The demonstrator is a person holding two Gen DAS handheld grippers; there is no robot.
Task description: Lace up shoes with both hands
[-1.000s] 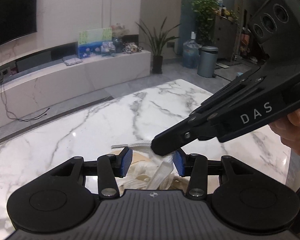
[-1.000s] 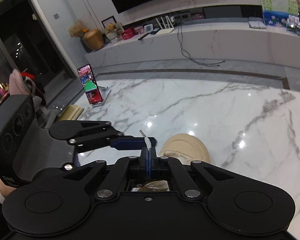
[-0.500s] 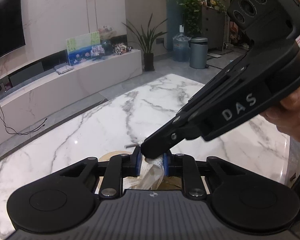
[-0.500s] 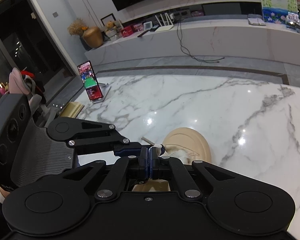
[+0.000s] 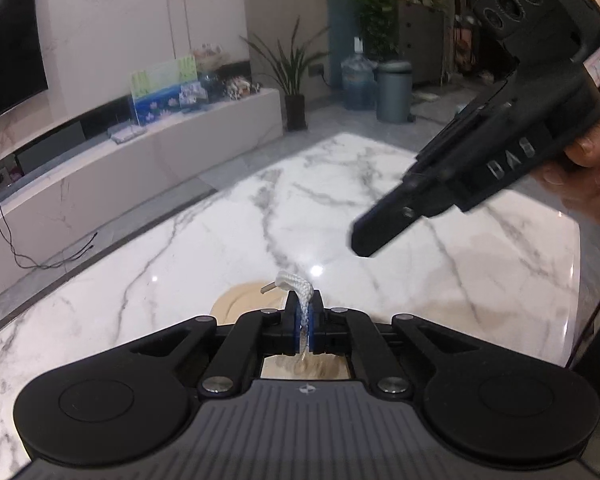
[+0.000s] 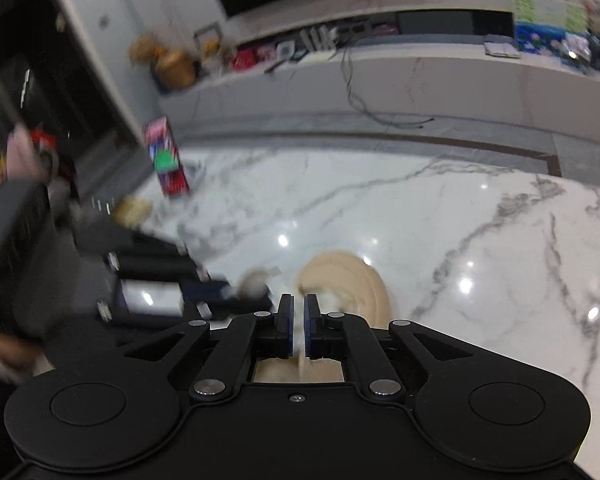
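Observation:
My left gripper (image 5: 305, 312) is shut on the white shoelace (image 5: 300, 286); the lace end with its aglet sticks up above the blue pads. The beige shoe (image 5: 244, 300) lies just under and beyond the fingers on the marble table. My right gripper (image 6: 298, 308) has its pads slightly apart and holds nothing; the shoe toe (image 6: 348, 284) lies just ahead of it. In the left wrist view the right gripper (image 5: 364, 240) hangs above and to the right of the lace. In the blurred right wrist view the left gripper (image 6: 236, 292) sits at left with the lace end.
The white marble table (image 5: 380, 208) spreads ahead. A phone on a stand (image 6: 166, 164) stands at the table's far left in the right wrist view. A low TV bench, plants and a bin are beyond the table.
My left gripper closed on the lace. My right gripper let go of it, opened slightly and drew away up and to the right.

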